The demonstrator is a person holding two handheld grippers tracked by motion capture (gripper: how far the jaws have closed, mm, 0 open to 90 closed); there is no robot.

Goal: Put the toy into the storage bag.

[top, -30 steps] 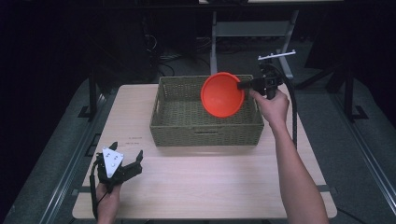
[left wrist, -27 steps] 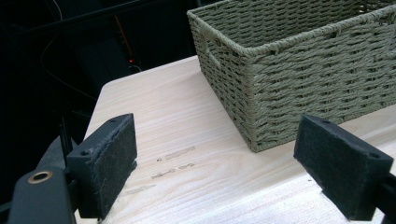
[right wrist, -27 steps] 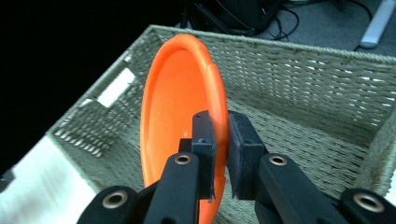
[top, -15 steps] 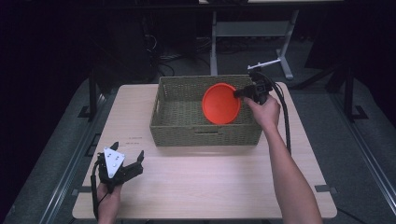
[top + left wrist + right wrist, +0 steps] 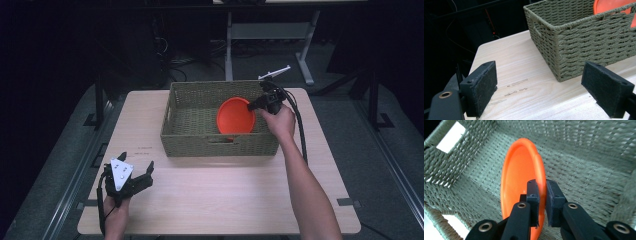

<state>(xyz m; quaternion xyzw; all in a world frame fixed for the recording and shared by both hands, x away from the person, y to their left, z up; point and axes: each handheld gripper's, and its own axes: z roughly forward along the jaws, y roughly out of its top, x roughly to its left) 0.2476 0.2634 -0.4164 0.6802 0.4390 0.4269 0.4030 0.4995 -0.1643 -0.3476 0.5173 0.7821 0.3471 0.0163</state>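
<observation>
r gripper (image 5: pixel 541 195) clamped on orange plate (image 5: pixel 236 116), now lower in basket (image 5: pixel 220 145); l gripper (image 5: pixel 539 87) wide open, empty.

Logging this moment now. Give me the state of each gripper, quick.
Left gripper: open, holding nothing, low over the table.
Right gripper: shut on the rim of the orange plate, inside the basket.

bare table (image 5: pixel 210 200) lies open before the basket (image 5: pixel 220 145), whose walls block sideways entry.
</observation>
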